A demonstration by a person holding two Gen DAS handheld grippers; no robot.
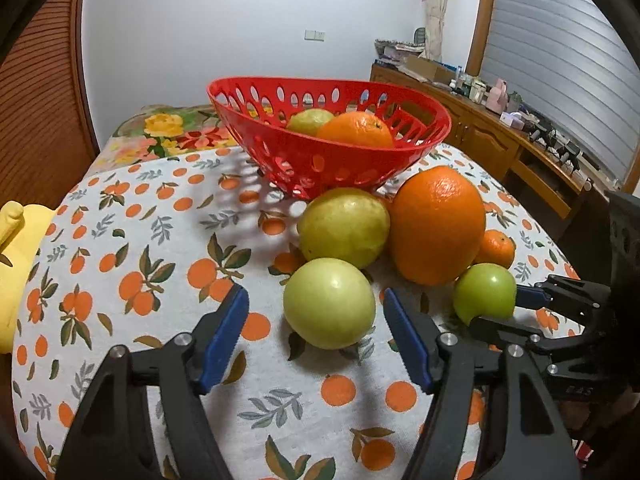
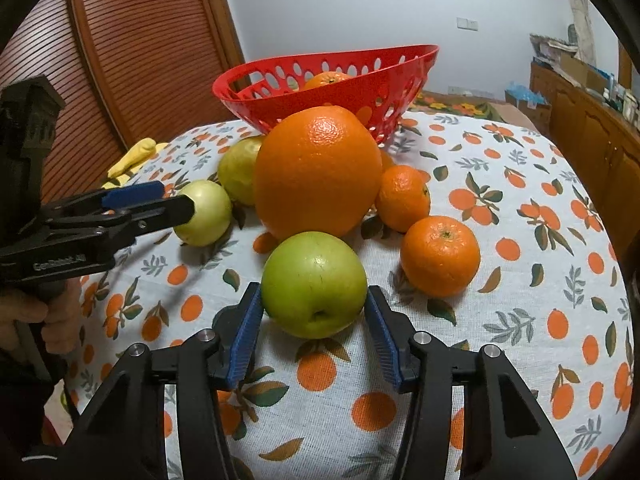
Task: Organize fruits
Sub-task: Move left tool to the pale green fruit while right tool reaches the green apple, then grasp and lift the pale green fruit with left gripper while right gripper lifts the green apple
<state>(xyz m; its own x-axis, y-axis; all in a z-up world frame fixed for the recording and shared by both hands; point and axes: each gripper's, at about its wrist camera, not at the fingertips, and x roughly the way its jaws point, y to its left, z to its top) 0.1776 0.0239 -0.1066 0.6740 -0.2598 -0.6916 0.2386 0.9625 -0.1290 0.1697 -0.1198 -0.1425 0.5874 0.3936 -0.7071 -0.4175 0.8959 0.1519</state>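
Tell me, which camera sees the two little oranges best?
The right wrist view. Both small oranges sit in the open there, right of the big orange, nothing covering them. The left wrist view shows only one small orange, half hidden behind the big orange; the other cannot be seen.

Both wrist views close, angled down across table (image 1: 120, 280), sharing fruit pile and red basket (image 1: 328, 160)

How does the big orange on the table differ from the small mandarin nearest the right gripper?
The big orange is far larger than the small mandarin. It stands in the middle of the pile, against other fruit; the mandarin sits at the pile's edge. The mandarin shows its stem end on top. Both are orange-skinned, on the tablecloth.
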